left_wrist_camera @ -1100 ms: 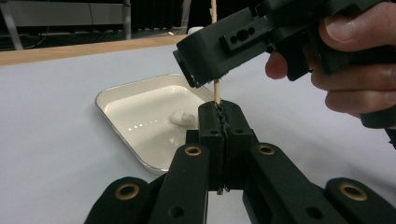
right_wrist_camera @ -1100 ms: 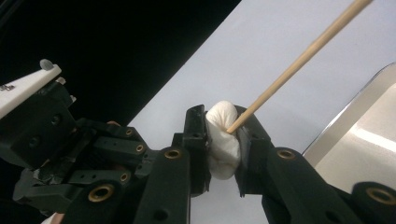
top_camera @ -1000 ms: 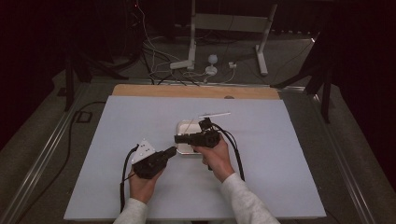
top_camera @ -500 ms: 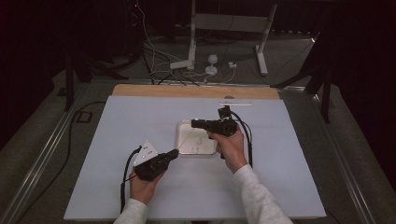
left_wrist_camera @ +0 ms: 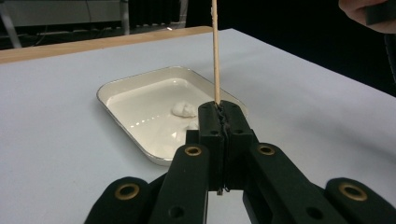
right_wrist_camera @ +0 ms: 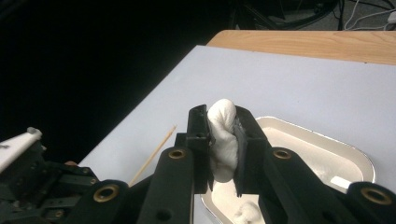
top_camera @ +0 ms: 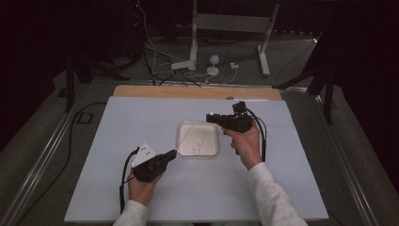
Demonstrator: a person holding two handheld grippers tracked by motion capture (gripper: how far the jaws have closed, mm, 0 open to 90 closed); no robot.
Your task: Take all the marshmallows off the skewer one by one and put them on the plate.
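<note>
Left gripper view, left gripper (left_wrist_camera: pixel 219 116) clamps wooden skewer (left_wrist_camera: pixel 215 51), right gripper view, right gripper (right_wrist_camera: pixel 223 140) squeezes marshmallow (right_wrist_camera: pixel 220 135).

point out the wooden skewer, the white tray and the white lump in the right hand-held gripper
wooden skewer (left_wrist_camera: pixel 215 56), left gripper view, middle of its shaft
white tray (top_camera: pixel 180 141), high view, its left rim
white lump (right_wrist_camera: pixel 221 135), right gripper view, its front face between the jaws

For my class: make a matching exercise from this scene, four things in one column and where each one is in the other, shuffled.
Things:
1. wooden skewer
2. white lump
3. tray
4. wooden strip

Places:
A. along the table's far edge
B. upright in the shut left gripper
C. on the white tabletop between the hands
D. squeezed in the right gripper

Pairs: 1-B, 2-D, 3-C, 4-A
</note>
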